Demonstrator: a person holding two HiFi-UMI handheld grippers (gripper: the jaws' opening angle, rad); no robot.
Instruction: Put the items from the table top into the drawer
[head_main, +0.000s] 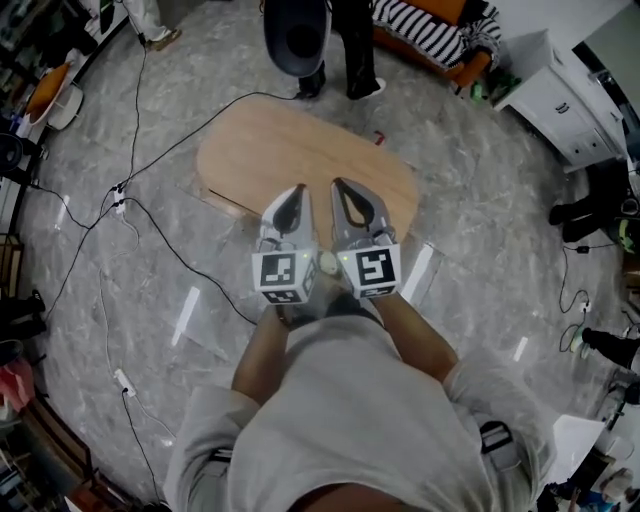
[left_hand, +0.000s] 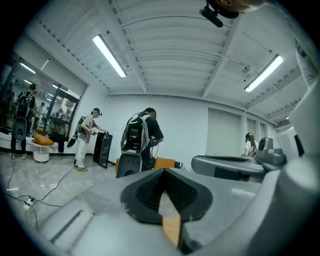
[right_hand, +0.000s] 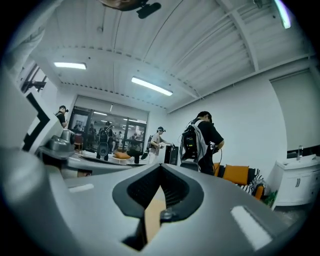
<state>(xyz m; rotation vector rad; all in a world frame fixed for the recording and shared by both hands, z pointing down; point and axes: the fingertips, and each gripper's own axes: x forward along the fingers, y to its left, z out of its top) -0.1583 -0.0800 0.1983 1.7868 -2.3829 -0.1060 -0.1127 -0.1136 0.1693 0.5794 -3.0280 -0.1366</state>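
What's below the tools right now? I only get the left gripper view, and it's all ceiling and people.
Observer: The head view shows the left tool and the right tool side by side above a light wooden table top.
Operator: Anything on it?
Observer: The top looks bare. One small red thing sits at its far edge; I can't tell whether it's on the top or off it.
Operator: Right tool holding anything?
Observer: No. The right gripper view shows its jaws together with nothing between them.
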